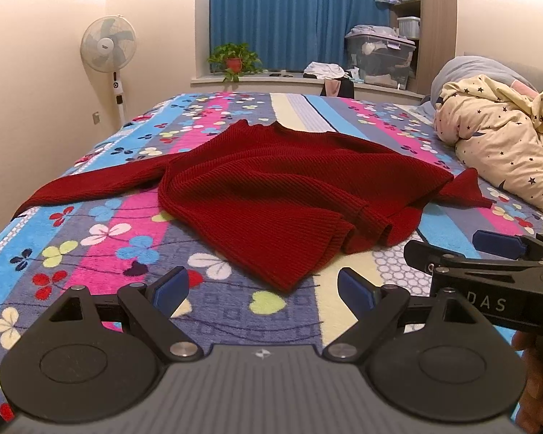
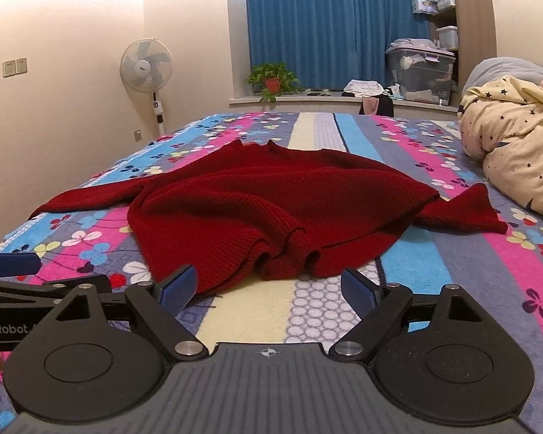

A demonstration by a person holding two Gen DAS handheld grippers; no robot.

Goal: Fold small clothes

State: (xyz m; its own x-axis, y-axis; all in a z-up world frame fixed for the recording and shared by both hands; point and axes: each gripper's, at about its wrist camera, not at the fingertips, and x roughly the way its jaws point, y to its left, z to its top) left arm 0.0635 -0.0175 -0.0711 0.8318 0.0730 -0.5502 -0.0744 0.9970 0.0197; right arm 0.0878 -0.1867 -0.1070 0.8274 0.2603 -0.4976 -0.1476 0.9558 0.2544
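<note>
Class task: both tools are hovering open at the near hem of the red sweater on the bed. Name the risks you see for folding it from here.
1. The red sweater has a bunched, rippled hem; folding may lock creases in.
2. The left tool and right tool sit close together and could collide.
3. The fuzzy blanket could get pinched with the hem.

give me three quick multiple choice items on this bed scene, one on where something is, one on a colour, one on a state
1. Where does the standing fan stand?
A. left of the bed
B. on the windowsill
C. on the bed

2. What colour is the sweater?
A. blue
B. dark red
C. yellow

3. How is the left gripper?
A. shut on the sweater
B. open, holding nothing
C. shut on a sock

Key: 1 A, it rises past the blanket's left edge; 2 B, the knit is deep red; 3 B, its blue pads stand apart over bare blanket.
</note>
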